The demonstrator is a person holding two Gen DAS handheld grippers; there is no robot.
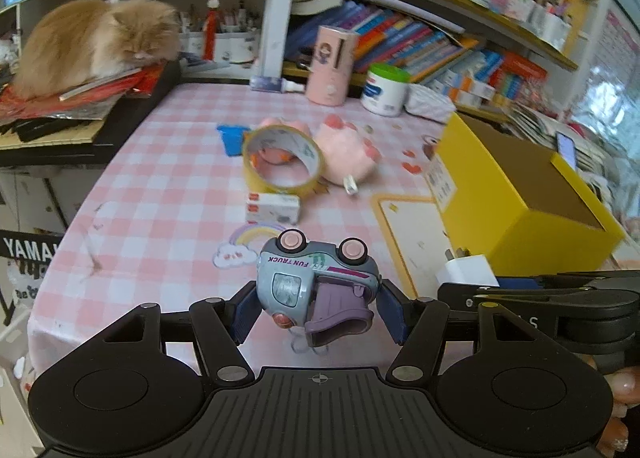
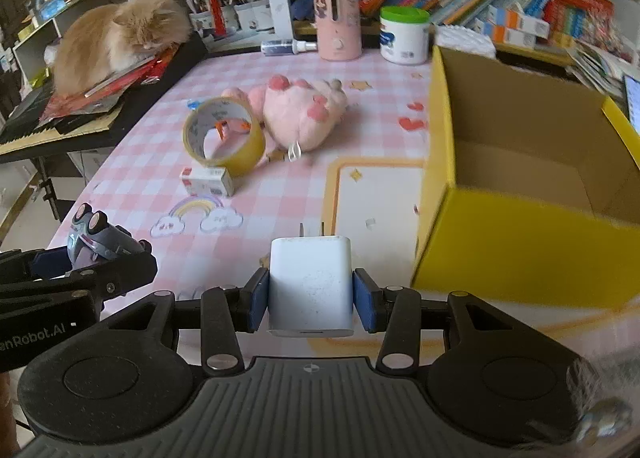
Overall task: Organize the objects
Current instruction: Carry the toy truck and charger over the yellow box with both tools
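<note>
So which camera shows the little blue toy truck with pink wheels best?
The left wrist view: the little blue toy truck with pink wheels sits centred between the left gripper pads, its lettering readable. The right wrist view shows only its wheels and roof at the left edge.

One toy truck, one charger, one tape roll, one yellow box, one cat.

orange cat dozing on red papers – bookshelves behind, pen cups beside.
</note>
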